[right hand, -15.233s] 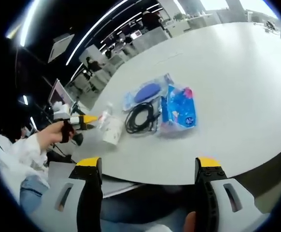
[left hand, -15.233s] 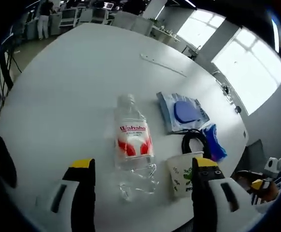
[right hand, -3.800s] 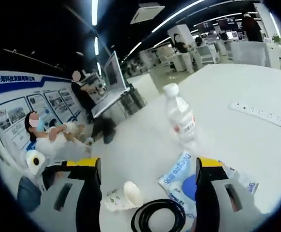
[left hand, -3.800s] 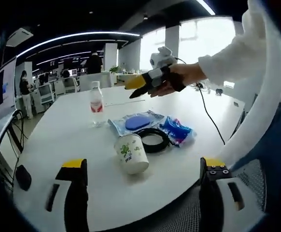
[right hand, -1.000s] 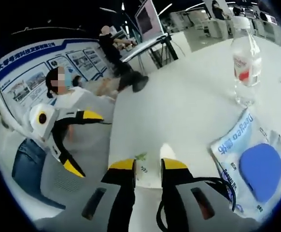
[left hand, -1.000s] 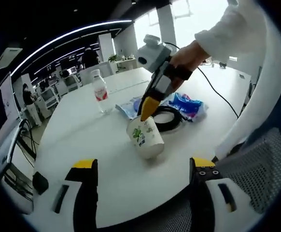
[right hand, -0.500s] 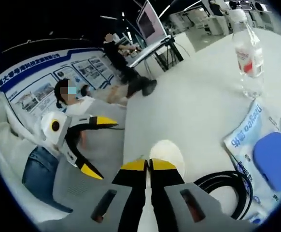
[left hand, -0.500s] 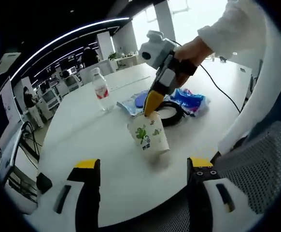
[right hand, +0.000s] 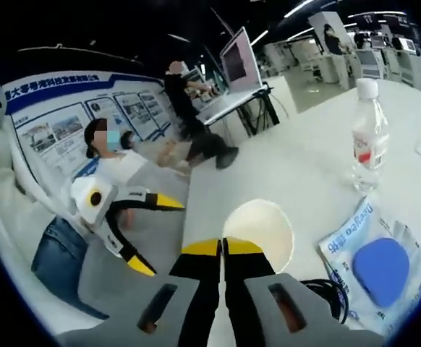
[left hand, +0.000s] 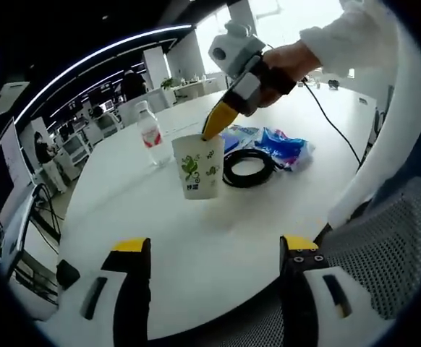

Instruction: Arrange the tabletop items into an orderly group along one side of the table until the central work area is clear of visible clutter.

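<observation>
A white paper cup [left hand: 198, 168] with a green leaf print hangs upright just above the white table [left hand: 160, 238]. My right gripper [left hand: 216, 124] is shut on its rim, one jaw inside the cup. In the right gripper view the cup's open mouth [right hand: 262, 225] shows past the shut right gripper [right hand: 222, 249]. My left gripper [left hand: 215, 244] is open near the table's edge with nothing between its jaws; it shows again as the left gripper [right hand: 155, 234], open, off the table's side. A water bottle [left hand: 150, 135] stands behind the cup.
A black cable coil [left hand: 248, 166], a blue packet [left hand: 283, 148] and a clear bag with a blue disc [right hand: 373, 269] lie together beside the cup. The bottle [right hand: 366, 148] stands further along the table. A person [right hand: 120, 163] sits by the table; desks and monitors stand behind.
My right gripper has shut on the cup's rim, stood the tilted cup upright and raised it. My left gripper stays open and has barely moved.
</observation>
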`<state>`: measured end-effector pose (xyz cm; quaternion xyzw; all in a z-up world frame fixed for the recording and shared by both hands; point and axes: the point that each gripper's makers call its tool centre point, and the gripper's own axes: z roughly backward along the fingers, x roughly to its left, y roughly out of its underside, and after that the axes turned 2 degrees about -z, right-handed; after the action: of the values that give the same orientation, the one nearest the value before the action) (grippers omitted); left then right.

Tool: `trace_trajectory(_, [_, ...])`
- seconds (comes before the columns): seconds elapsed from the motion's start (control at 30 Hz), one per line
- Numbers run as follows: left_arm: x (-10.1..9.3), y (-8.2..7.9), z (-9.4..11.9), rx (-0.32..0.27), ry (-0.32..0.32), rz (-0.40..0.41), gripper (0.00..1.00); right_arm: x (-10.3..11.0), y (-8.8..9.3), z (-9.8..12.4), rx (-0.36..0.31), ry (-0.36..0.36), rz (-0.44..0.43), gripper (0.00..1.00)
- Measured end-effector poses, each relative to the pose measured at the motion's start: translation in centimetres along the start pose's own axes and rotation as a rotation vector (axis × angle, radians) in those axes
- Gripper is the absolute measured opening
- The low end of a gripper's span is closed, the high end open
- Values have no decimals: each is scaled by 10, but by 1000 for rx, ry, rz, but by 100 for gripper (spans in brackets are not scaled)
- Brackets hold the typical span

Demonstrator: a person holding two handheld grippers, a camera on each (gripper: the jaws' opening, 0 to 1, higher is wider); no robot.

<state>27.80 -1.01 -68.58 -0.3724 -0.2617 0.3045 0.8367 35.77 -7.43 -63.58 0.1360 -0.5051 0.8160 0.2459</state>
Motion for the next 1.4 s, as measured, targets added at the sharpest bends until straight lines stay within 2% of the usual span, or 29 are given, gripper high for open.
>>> trace_trajectory(0.17, [1,3,-1,18,-5,-10,74,-12,-13,10,3,54,76,0])
trace_trajectory(0.2, [3,7,0,44,-18,-12,75,-16,-15,13,6,70,89,0])
trace_trajectory(0.4, [6,7,1,46,-30,-9,74,-27,-21,23,32,110,140,0])
trace_trajectory(0.6, [8,13,0,80,-46,-26,73,-39,-26,31,73,144,202,0])
trace_trajectory(0.7, [9,12,0,74,-51,-27,73,-53,-26,37,122,192,263,0])
trace_trajectory(0.8, [10,12,1,70,-52,-15,74,-60,-29,39,133,206,269,0])
trace_trajectory(0.9, [9,6,2,38,-38,24,75,-63,-31,43,150,224,302,0])
trace_trajectory(1.0, [8,3,3,22,-38,30,78,-67,-33,46,160,232,320,0])
trace_trajectory(1.1, [5,-4,3,-16,-23,57,80,-81,-36,53,199,263,370,0])
trace_trajectory(1.4, [6,2,1,12,-27,56,80,-98,-52,62,218,294,415,0])
